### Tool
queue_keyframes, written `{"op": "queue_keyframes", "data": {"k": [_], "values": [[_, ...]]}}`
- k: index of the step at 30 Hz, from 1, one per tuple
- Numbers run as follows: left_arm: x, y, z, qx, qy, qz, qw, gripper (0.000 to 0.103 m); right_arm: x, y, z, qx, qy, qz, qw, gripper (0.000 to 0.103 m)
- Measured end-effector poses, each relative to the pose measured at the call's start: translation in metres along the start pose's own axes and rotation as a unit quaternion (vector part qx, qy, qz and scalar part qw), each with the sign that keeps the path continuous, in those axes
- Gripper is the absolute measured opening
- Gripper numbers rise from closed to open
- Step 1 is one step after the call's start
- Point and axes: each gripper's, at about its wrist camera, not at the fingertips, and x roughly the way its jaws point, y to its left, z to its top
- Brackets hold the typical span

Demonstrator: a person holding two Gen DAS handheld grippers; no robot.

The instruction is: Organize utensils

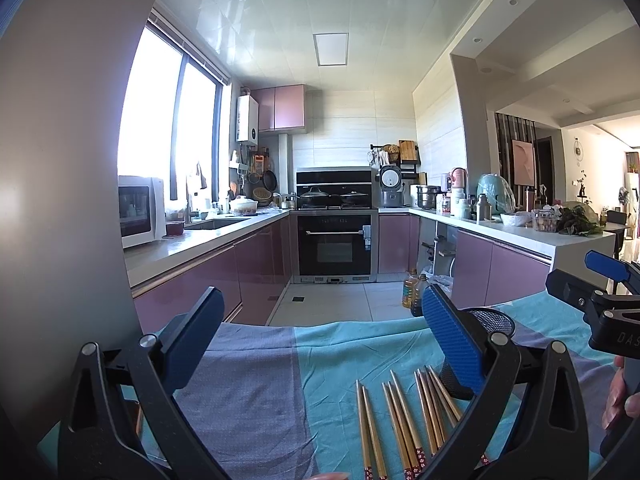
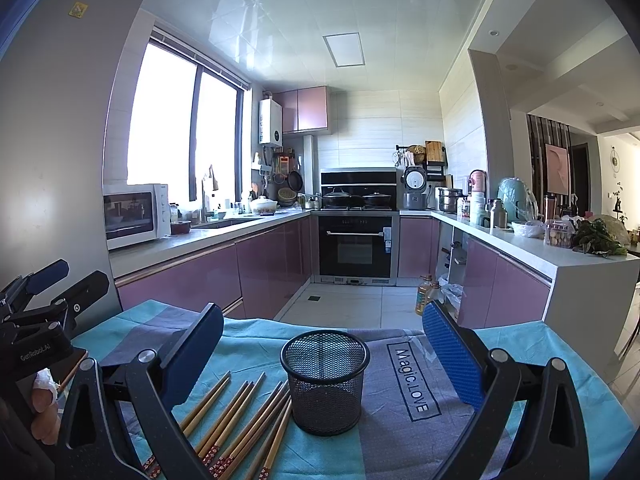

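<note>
Chopsticks [image 2: 240, 420] on teal tablecloth [image 2: 340, 460], kitchen

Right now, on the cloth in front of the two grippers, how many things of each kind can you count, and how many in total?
Chopsticks: 8, lying loose on the cloth, left of the holder
Black mesh holder: 1, standing upright and empty
Total: 9
</note>
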Motion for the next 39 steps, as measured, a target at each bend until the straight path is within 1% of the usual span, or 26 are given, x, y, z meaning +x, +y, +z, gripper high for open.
{"op": "queue_keyframes", "data": {"k": [39], "values": [[0.0007,0.0014,0.0011,0.0,-0.001,-0.005,1.0,0.097,0.0,-0.0059,0.0023,0.007,0.0,0.005,1.0,0.097]]}}
